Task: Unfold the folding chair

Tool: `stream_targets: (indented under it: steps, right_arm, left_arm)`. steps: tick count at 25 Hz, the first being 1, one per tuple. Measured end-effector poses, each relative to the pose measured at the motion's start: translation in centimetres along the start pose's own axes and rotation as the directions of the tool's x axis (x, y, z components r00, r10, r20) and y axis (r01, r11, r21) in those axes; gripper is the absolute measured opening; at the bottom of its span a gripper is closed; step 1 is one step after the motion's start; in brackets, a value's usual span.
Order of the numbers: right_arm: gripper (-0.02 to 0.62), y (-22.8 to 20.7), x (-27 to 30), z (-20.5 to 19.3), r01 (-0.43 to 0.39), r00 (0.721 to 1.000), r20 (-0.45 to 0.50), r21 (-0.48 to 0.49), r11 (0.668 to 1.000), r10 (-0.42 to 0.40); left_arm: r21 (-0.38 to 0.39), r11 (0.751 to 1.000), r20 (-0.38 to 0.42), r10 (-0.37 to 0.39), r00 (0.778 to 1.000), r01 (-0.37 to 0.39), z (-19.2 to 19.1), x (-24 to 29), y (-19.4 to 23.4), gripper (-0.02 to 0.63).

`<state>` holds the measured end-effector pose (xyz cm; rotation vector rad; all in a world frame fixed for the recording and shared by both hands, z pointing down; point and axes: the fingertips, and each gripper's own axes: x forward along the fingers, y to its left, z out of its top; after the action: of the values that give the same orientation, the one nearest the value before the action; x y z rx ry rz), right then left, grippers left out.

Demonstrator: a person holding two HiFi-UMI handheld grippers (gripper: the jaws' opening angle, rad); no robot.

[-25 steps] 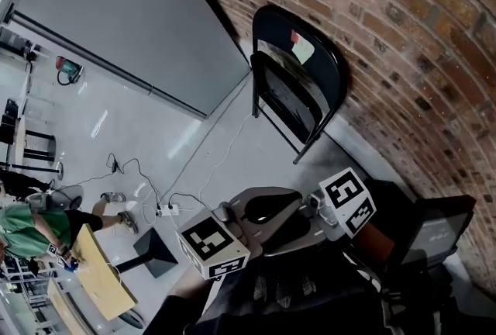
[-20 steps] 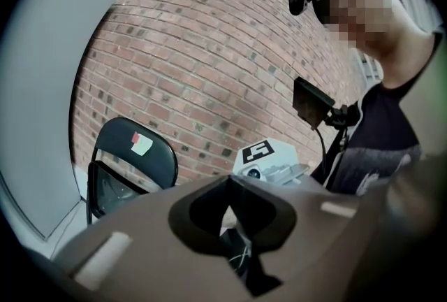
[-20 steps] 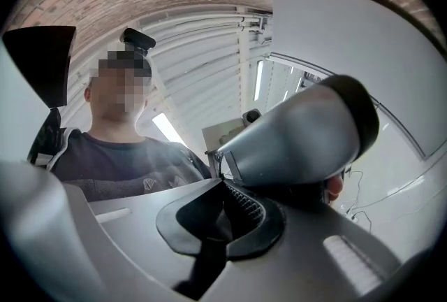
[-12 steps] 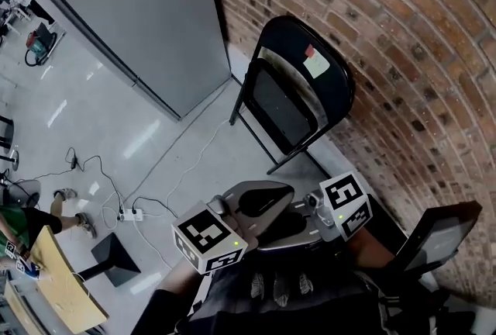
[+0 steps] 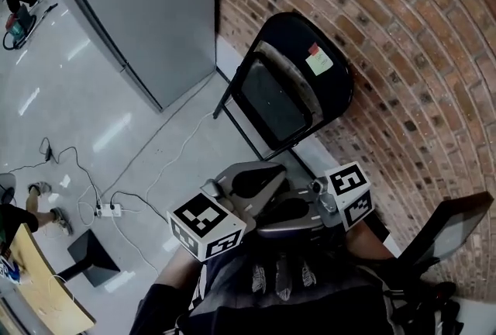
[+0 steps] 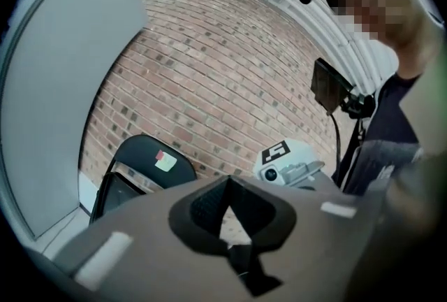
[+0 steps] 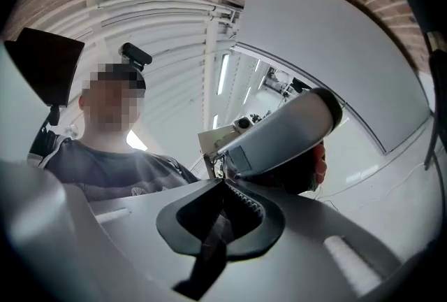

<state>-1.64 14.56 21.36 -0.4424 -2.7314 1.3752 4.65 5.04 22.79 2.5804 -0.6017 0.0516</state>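
Folding chair (image 5: pixel 273 97) bears an unreadable sticker (image 5: pixel 318 60); left gripper (image 6: pixel 227 185) and right gripper (image 7: pixel 223 185) fingers clenched empty.

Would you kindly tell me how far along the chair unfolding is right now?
Done: nothing; the folding chair leans folded flat against the brick wall. In hand: the left gripper and right gripper are both shut, empty, short of the chair. Left: reach it, grip it, swing the seat down.

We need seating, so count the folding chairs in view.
1. A folded black chair stands against the brick wall, right of the grey panel. Others may be out of frame.
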Motion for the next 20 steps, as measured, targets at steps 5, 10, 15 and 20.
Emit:
stream_targets:
  steps: [5,10,15,20]
  right_arm:
    - [0.003,-0.7,-0.5,0.4,-0.032,0.998,-0.049,-0.010,0.999,0.032]
    - [0.003,-1.9,-3.6,1.8,-0.053,0.999,-0.009,-0.005,0.999,0.052]
    - [0.003,-2.8,-8.2,4.1,-0.014,0.998,0.066,-0.039,0.999,0.017]
    - [0.003,-6.0,-14.0,6.0,0.096,0.964,0.250,-0.006,0.995,-0.091]
  left_arm:
    - [-0.040,0.998,0.022,0.044,0.999,-0.043,0.3,0.5,1.4,0.002]
    - [-0.039,0.991,0.028,0.127,0.992,-0.125,0.7,2.3,2.6,0.002]
    - [-0.053,0.984,-0.001,0.171,0.985,-0.171,1.7,5.9,3.6,0.002]
    - [-0.086,0.981,-0.087,0.168,0.982,-0.176,1.0,10.3,5.1,0.002]
